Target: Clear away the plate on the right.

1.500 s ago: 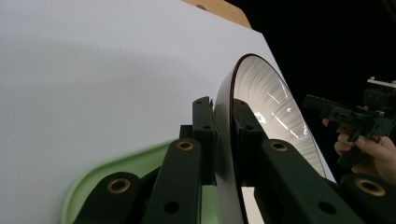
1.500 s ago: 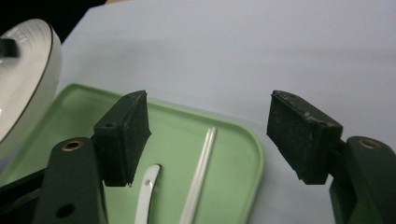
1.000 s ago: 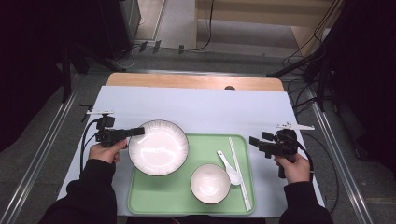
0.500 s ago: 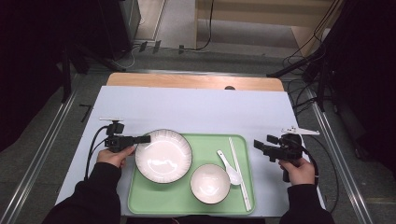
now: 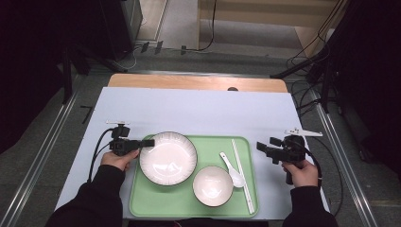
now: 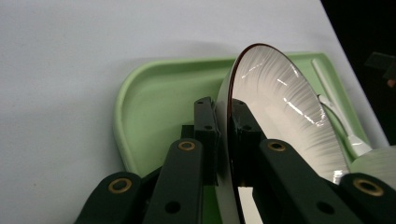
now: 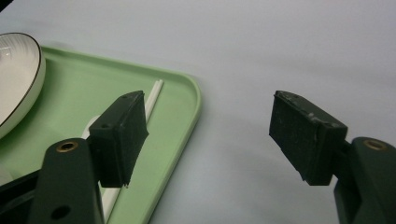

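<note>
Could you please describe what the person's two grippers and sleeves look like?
Both are black. The left gripper and right gripper each have two flat rectangular black pads on linked bars with brass-coloured pivot rings, and a black cable trails from each. The right one carries a pale grey plate on top. The person's sleeves are black.

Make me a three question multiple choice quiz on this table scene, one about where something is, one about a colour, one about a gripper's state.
1. Where do the chopsticks lie?
A. at the right side of the tray
B. inside the small bowl
C. on the bare table left of the tray

2. What colour is the tray?
A. red
B. light green
C. black

3. How does the left gripper stand?
A. wide open above the table
B. shut on the spoon
C. shut on the plate

Answers: 1 A, the high view shows them along the tray's right edge. 2 B, it is green in all three views. 3 C, the left gripper view shows both pads pressed on the plate's rim.
</note>
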Motion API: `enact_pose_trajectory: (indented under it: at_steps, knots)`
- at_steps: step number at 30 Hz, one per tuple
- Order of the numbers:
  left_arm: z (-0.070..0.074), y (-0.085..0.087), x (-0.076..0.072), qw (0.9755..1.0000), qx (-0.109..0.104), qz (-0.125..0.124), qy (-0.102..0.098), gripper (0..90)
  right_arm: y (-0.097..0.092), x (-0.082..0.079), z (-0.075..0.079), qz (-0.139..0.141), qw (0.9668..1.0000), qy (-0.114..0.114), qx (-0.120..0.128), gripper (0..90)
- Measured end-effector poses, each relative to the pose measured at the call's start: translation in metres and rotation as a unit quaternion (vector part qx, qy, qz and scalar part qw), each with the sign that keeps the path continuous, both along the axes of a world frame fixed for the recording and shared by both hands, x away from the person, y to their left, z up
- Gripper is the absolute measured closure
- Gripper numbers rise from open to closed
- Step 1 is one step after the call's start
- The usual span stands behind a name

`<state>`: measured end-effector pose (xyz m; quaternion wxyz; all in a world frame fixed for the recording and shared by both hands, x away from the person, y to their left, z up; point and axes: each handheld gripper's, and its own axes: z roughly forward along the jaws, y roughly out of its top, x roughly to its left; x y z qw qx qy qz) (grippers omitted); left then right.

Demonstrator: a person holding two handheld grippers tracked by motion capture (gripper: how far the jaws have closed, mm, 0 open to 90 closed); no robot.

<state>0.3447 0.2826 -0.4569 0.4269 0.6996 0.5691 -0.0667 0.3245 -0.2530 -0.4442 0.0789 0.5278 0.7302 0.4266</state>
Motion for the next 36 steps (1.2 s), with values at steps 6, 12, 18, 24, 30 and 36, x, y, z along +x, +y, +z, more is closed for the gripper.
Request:
enact_pose_trajectory:
  at_steps: [6,12,18,24,30,36]
  knots:
    - [-0.002,-0.004,-0.001,0.9989,0.043,-0.011,-0.012,81.5,0.001,0.0,0.0,0.001,1.0,0.003,0.002,28.5]
    - [0.002,0.0,-0.003,0.9984,0.047,-0.006,-0.032,81.6,-0.001,-0.001,0.0,-0.001,1.0,0.003,0.0,28.5]
    - [0.007,0.008,-0.005,0.9979,0.048,0.003,-0.044,77.7,-0.001,-0.001,0.0,-0.001,1.0,0.001,0.0,28.4]
    - [0.015,0.012,-0.01,0.9959,0.071,0.005,-0.056,70.3,-0.001,-0.003,0.001,0.001,1.0,-0.002,-0.001,28.4]
    - [0.025,0.019,-0.019,0.9957,0.065,0.002,-0.066,56.3,-0.003,-0.007,0.002,0.005,0.9999,-0.013,-0.003,28.4]
    - [0.033,0.022,-0.034,0.9935,0.077,-0.021,-0.081,45.5,-0.006,-0.013,0.003,0.01,0.9998,-0.018,0.001,28.4]
